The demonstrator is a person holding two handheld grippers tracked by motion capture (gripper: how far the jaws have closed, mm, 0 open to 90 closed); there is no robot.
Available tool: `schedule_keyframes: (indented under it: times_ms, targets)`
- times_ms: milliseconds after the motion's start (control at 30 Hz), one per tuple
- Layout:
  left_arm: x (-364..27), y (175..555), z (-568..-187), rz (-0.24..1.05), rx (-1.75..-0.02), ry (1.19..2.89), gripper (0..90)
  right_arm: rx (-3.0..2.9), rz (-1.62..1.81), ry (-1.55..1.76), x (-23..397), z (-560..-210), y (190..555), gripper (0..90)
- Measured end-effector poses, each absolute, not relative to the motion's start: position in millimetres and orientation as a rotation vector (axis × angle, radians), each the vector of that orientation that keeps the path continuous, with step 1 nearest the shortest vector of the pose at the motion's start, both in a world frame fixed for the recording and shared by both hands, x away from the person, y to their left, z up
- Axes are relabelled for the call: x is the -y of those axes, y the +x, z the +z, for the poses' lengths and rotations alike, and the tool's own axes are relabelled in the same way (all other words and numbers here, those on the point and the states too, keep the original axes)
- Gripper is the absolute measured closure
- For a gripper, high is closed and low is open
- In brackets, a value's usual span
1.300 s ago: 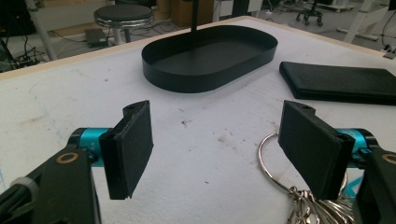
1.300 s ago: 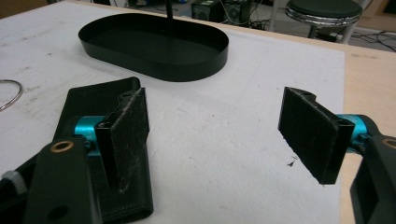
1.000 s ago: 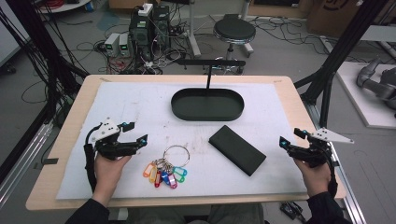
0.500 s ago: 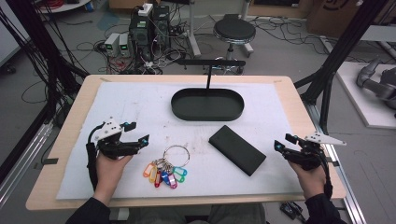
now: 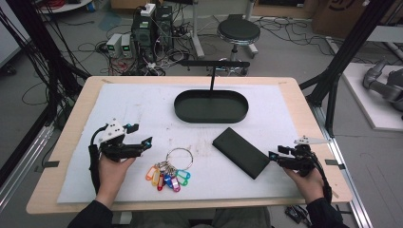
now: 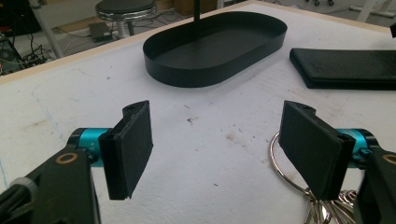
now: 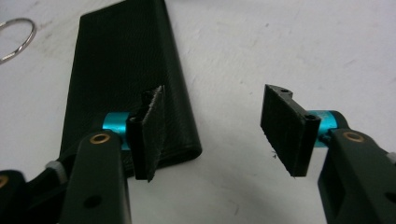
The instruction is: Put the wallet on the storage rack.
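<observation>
High overview; 2 close tongs-mounted views

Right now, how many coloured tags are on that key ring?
6 show: orange, red, blue, pink, purple, teal, bunched below the ring; more may hide beneath.

1. No text, label, brand, number or sign can be read anywhere in these views
2. The black case [image 7: 126, 74] ahead of the right gripper's jaws carries no lettering that can be made out
3. The coloured key tags [image 5: 166, 176] beside the left gripper's jaws are too small to read
</observation>
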State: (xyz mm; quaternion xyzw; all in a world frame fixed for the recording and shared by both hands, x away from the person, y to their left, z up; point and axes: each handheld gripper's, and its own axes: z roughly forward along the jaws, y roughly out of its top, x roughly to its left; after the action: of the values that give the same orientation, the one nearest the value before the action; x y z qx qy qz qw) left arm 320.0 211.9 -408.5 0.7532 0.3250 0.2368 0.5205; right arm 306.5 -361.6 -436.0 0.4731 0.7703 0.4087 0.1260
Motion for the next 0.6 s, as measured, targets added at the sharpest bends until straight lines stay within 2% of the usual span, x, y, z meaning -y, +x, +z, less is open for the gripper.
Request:
schedule_keyframes:
  times_ms: [267, 500, 600]
  targets:
    - [-211.2, 319.3, -408.5, 0.585, -0.785, 1.811, 26.0, -2.34, 1.16, 1.404, 352.6, -442.8, 311.4, 50.8]
    - [-211.4, 319.1, -409.5, 0.59, -0.792, 1.811, 26.0, -2.371, 1.197, 1.522, 353.6, -446.5, 315.7, 51.5]
    - [-209.8, 319.4, -409.5, 0.588, -0.785, 1.817, 26.0, -2.389, 1.227, 1.559, 354.8, -447.2, 317.0, 60.5]
